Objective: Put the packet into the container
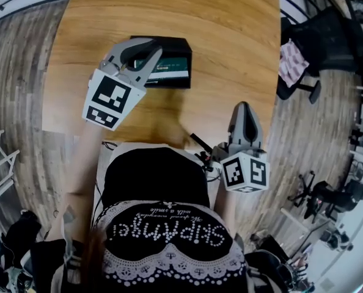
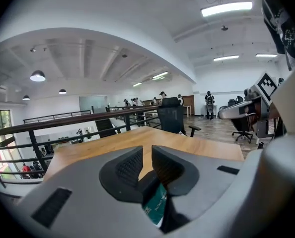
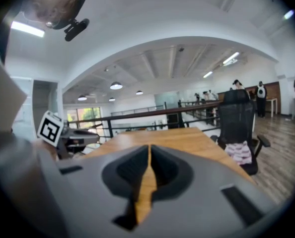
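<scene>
- Find the green packet [image 1: 167,66] inside the black container [image 1: 169,41] on the wooden table [image 1: 187,11], apparently lying flat within the walls.
- Read the left gripper [image 1: 152,49] as narrowed to a slim slot, pinching nothing, hovering above the container's near-left part.
- Confirm through its own view: only tabletop between the tips, with the packet [image 2: 157,206] glimpsed lower down through the gap.
- Read the right gripper [image 1: 245,107] as closed pad to pad and empty, well apart from the container, near the table's front edge.
- Judge the placing as good as done; treat the step in hand as backing the left gripper away.
- Lift clear before moving sideways, so as not to nudge the container's rim or drag the packet's edge.
- Check from above for a corner riding over a wall; press down lightly with closed tips only if so.
- Leave the right gripper parked, out of the way.
</scene>
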A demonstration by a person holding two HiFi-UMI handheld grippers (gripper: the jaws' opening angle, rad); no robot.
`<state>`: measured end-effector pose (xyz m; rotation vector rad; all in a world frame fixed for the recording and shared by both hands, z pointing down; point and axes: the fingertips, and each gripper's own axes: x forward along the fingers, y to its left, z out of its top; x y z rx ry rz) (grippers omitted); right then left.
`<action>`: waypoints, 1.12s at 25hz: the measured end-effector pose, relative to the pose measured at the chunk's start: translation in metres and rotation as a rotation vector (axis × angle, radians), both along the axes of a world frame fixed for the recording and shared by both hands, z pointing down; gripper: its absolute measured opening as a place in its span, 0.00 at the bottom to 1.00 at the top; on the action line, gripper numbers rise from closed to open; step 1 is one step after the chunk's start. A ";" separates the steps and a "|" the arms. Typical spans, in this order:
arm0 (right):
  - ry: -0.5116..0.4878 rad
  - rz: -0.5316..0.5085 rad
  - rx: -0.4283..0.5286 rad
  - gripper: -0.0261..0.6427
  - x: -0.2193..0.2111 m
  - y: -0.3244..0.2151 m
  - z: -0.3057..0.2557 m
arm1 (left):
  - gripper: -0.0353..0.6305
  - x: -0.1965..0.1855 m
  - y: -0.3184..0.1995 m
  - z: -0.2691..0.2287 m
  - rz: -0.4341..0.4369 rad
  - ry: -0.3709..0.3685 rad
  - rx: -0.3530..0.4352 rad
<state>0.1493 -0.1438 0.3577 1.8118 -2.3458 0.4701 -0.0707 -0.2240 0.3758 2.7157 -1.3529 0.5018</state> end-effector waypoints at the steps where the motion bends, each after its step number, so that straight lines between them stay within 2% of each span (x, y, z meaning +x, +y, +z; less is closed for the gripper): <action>1: 0.000 -0.004 0.005 0.09 0.000 -0.001 -0.002 | 0.17 -0.003 0.001 -0.006 -0.012 0.011 0.012; 6: 0.003 -0.021 0.031 0.10 -0.004 -0.005 -0.014 | 0.14 -0.016 0.006 -0.035 -0.067 0.076 0.066; 11: 0.000 -0.029 0.048 0.09 -0.004 -0.005 -0.024 | 0.12 -0.031 0.014 -0.059 -0.139 0.099 0.120; 18: -0.006 -0.069 0.092 0.10 -0.005 -0.003 -0.041 | 0.10 -0.055 0.032 -0.082 -0.261 0.155 0.137; 24: 0.017 -0.098 0.117 0.10 -0.010 0.006 -0.053 | 0.10 -0.066 0.055 -0.101 -0.307 0.199 0.173; 28: 0.022 -0.095 0.120 0.10 -0.011 0.012 -0.057 | 0.10 -0.069 0.073 -0.102 -0.298 0.212 0.181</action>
